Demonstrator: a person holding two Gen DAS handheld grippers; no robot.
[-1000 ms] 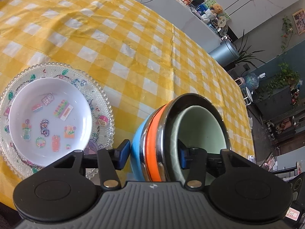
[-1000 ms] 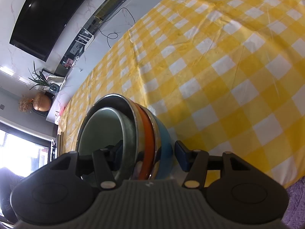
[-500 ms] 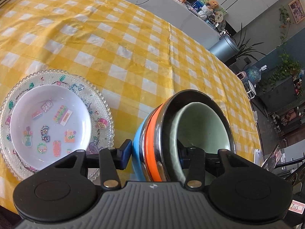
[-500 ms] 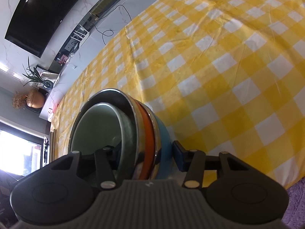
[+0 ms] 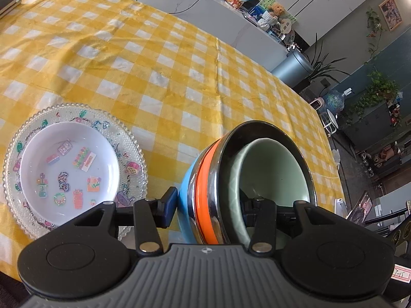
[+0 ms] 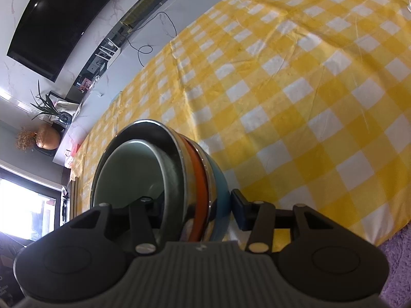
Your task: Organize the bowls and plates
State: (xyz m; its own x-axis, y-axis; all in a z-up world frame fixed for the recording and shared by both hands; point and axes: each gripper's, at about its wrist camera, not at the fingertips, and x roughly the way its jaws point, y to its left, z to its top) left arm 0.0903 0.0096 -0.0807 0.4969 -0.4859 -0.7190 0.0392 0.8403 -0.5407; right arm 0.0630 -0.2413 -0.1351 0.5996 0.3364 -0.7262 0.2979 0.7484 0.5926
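Left wrist view first. Off to the left of the left gripper [image 5: 209, 205], just past its left finger [image 5: 170, 205], there's a beaded glass plate [image 5: 133, 151] flat on the yellow checked cloth [image 5: 154, 64]. A white dish [image 5: 69, 169] with little cartoon stickers sits inside it. Plate and dish are close to the gripper but not touching it.

Right between the fingers is the stack of bowls [image 5: 246, 179], nested together and tipped so the opening faces right of the gripper. From the outside in there's a blue bowl [image 5: 185, 205], an orange one [image 5: 203, 195] showing only as a band, a steel bowl [image 5: 272, 133] and a pale green bowl [image 5: 269, 169] in the middle. The left finger is up against the blue bowl's outside and the right finger [image 5: 248, 204] reaches down inside the green one. So the jaws stand partway apart and look clamped over the stacked walls.

Right wrist view is pretty much the mirror. The bowls [image 6: 143, 169] fill the left half of the right gripper [image 6: 192, 206], opening turned to its left. Its left finger [image 6: 147, 204] is inside the green bowl and its right finger [image 6: 237, 209] sits tight against the blue bowl's [image 6: 221, 195] outside. Same deal, jaws partway apart and gripping the wall of the stack as far as I can see. To the right of this gripper and ahead of it there's just cloth [image 6: 295, 89]
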